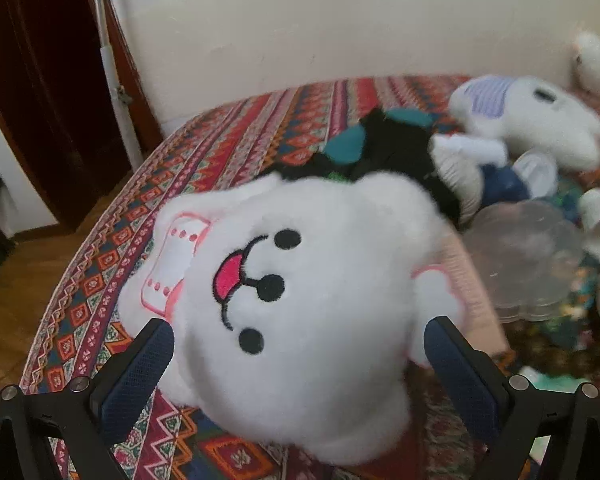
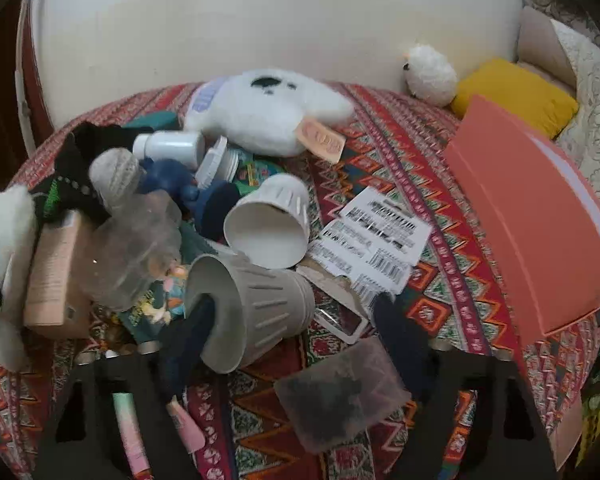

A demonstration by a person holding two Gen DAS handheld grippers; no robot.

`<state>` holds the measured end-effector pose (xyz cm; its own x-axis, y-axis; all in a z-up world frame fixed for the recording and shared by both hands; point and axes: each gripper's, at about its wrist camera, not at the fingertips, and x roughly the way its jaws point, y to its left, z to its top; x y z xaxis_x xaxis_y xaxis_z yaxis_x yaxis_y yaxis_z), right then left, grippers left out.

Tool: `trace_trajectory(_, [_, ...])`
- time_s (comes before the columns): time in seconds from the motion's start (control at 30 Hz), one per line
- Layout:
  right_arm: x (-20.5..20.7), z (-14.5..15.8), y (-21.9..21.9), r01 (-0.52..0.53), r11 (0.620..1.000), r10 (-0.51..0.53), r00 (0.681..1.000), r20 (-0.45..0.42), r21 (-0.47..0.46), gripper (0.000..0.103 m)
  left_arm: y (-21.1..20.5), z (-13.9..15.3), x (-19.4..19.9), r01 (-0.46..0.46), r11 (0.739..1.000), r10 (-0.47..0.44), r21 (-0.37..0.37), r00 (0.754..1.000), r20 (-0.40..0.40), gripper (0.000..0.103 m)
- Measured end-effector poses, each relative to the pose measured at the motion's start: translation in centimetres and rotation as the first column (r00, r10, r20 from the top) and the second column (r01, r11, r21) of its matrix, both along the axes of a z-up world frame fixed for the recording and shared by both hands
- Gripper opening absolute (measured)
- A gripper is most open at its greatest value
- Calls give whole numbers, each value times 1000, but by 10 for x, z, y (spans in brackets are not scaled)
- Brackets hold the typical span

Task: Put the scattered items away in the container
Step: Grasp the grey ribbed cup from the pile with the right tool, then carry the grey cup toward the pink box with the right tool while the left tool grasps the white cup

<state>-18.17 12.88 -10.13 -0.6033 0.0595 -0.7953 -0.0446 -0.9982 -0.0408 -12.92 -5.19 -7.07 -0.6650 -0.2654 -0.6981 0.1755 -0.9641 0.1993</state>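
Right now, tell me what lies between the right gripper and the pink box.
Nothing tall: between the right gripper and the pink box lie only flat paper labels on the patterned blanket.

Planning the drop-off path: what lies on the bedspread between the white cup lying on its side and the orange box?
In the right wrist view, barcode-printed white labels lie between the white cup and the orange box; beyond them, bare patterned bedspread.
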Motion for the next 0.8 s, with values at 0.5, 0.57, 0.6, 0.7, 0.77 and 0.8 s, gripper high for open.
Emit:
trace_trajectory(0.5, [17,23,47,9,957,-22,999,-43,-290,6,16,0,10,7,997,-12,-75,998,-65,103])
trace_trajectory(0.57, [25,35,55,8,954,-31,997,-72,-301,6,24,13,16,49,998,-51,-26,993,-103,103])
trace_trajectory(0.6, [29,41,58,7,954,-36,995,-90,-298,6,31,20,19,86,996,-87,-15,988,-124,103])
trace_trajectory(0.7, [43,57,71,10,962,-52,988,-146,-274,6,66,24,15,196,979,-201,-50,968,-149,103])
trace_trajectory(0.77, [54,67,82,18,967,-67,981,-183,-255,6,96,18,6,267,957,-281,-109,950,-137,103])
trace_trajectory(0.8, [58,69,89,25,968,-75,979,-192,-250,6,111,15,1,302,943,-319,-139,939,-129,103])
